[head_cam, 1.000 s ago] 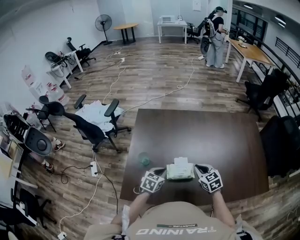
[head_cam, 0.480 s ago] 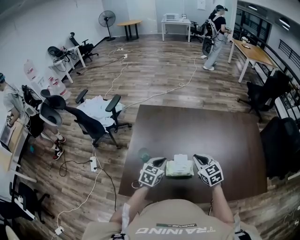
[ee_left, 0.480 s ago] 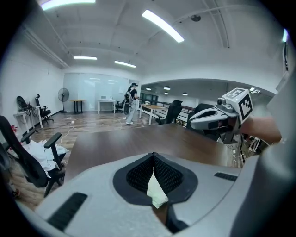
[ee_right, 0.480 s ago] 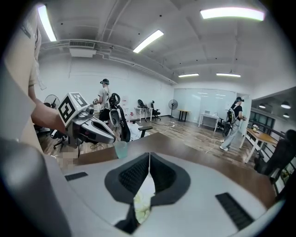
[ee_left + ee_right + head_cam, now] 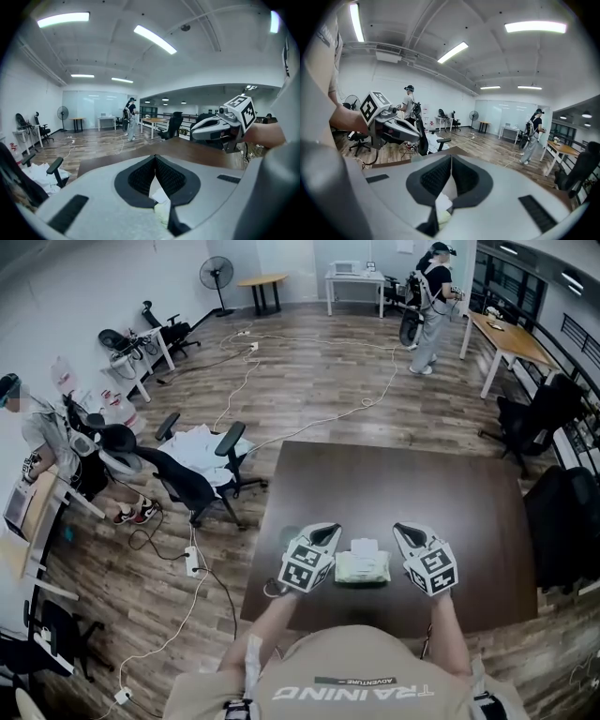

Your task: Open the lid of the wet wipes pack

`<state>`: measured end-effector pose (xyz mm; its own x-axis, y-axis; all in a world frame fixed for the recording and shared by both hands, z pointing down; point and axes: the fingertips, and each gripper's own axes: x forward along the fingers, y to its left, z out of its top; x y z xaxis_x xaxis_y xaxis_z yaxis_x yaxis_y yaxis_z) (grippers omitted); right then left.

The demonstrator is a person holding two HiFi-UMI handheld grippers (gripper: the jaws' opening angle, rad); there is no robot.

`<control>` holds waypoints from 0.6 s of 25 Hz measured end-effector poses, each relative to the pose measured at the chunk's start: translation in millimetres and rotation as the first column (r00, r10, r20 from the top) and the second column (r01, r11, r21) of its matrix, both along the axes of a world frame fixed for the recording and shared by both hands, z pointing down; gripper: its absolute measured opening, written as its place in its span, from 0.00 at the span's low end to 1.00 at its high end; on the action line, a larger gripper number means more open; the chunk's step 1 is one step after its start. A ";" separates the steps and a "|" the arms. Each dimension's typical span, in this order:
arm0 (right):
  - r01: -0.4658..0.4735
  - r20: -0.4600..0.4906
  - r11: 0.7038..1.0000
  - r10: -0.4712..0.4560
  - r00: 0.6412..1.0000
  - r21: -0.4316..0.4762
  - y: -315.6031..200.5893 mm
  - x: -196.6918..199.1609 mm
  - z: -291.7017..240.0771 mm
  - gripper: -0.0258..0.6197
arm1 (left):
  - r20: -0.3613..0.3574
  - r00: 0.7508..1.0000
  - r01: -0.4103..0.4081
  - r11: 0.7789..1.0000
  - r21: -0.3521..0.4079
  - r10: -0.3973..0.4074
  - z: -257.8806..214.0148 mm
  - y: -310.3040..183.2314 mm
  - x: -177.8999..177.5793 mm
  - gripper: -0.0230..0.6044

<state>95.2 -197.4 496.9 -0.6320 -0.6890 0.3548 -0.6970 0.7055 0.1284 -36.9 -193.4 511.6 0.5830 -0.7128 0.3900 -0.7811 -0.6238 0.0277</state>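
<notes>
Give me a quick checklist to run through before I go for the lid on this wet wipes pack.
1. Wet wipes pack flat on the table: ok.
2. Pack between both grippers: ok, the left gripper and right gripper flank it.
3. Left gripper empty: ok, jaws together on nothing.
4. Right gripper empty: ok, jaws together on nothing.
5. Jaws parted for a grasp: not ok, both shut.
6. Lid closed: cannot tell; it seems to be the white patch at the pack's far edge, too small to read.
</notes>
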 end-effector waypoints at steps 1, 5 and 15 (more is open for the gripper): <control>0.000 0.003 1.000 0.000 1.000 0.005 -0.7 -0.1 -4.4 0.07 | 0.002 1.000 -0.003 1.000 0.013 0.003 -6.9 -2.8 0.6 0.05; -0.006 0.046 1.000 0.005 0.999 0.008 -3.3 0.3 -20.6 0.07 | -0.004 1.000 -0.001 0.998 0.061 0.002 -31.7 -11.0 3.0 0.05; 0.009 0.092 0.998 -0.015 0.996 0.069 -9.0 -7.4 -55.7 0.07 | -0.036 0.999 0.023 0.986 0.165 -0.017 -75.4 -15.2 6.5 0.05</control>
<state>87.7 -206.4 441.2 -0.6682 -0.7018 0.2470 -0.6996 0.7057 0.1122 -30.4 -208.6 436.2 0.5788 -0.7776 0.2457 -0.7939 -0.6062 -0.0480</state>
